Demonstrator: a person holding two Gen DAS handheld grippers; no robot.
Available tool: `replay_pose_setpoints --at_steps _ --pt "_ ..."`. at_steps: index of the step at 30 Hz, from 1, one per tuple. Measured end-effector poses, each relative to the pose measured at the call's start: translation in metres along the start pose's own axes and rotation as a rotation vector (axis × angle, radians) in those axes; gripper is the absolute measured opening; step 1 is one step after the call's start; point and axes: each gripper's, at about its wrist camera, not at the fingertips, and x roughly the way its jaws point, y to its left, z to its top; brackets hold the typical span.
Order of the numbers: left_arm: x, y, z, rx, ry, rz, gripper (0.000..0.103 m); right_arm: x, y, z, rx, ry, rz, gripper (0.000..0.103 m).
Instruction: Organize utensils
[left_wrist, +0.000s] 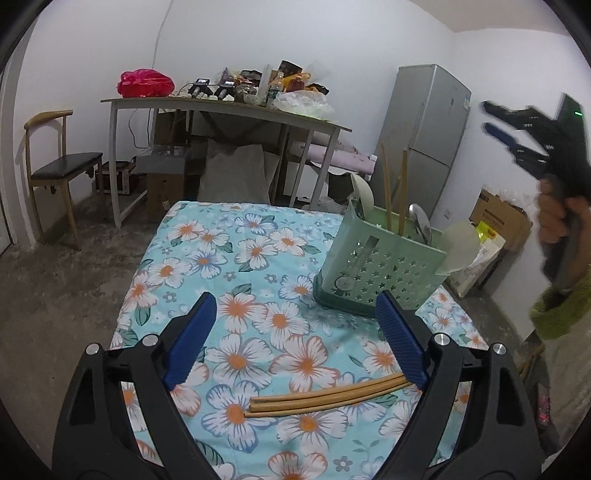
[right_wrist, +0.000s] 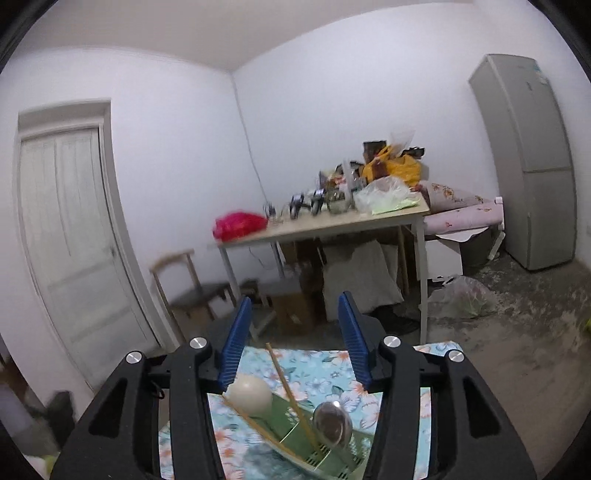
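Note:
Three wooden chopsticks (left_wrist: 325, 397) lie side by side on the flowered tablecloth (left_wrist: 236, 258). My left gripper (left_wrist: 295, 301) hangs just above them, open wide, one fingertip (left_wrist: 402, 343) over their right end. A green perforated caddy (left_wrist: 380, 266) stands at the right and holds two upright chopsticks (left_wrist: 402, 192), a metal spoon (left_wrist: 421, 221) and pale spoons. My right gripper (right_wrist: 295, 299) hovers open over the caddy (right_wrist: 295, 443), above its chopsticks (right_wrist: 291, 395), metal spoon (right_wrist: 332, 424) and white spoon (right_wrist: 249, 395). Its pads touch nothing. It shows blurred as the right gripper (left_wrist: 487, 116) in the left wrist view.
Behind the table stands a cluttered desk (left_wrist: 229, 107) with a red bag (left_wrist: 146, 83), a wooden chair (left_wrist: 59, 166) to its left and a grey fridge (left_wrist: 424, 125) to its right. Cardboard boxes (left_wrist: 495, 218) sit by the right wall. A white door (right_wrist: 70, 236) is at the left.

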Motion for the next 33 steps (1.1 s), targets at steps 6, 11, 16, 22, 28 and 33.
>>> replay_pose_setpoints --at_steps 6,11,16,22,28,33 --pt "0.020 -0.003 -0.004 0.052 0.063 -0.013 0.084 -0.034 -0.016 -0.064 0.168 0.116 0.019 0.050" --pt "0.045 -0.008 -0.011 0.128 0.152 -0.023 0.074 -0.015 -0.025 -0.167 0.446 0.393 0.081 0.050" --pt "0.084 0.000 -0.025 0.141 0.323 0.004 0.041 0.010 -0.022 -0.257 0.709 0.639 0.126 0.050" --pt "0.108 0.025 -0.051 0.050 0.479 0.039 0.012 0.027 -0.016 -0.296 0.810 0.739 0.103 0.048" --pt "0.093 0.030 -0.061 -0.047 0.538 -0.008 0.007 0.043 -0.021 -0.289 0.853 0.687 0.065 0.029" --pt "0.078 0.029 -0.069 -0.135 0.614 -0.084 0.005 0.054 -0.026 -0.284 0.828 0.678 0.048 0.012"
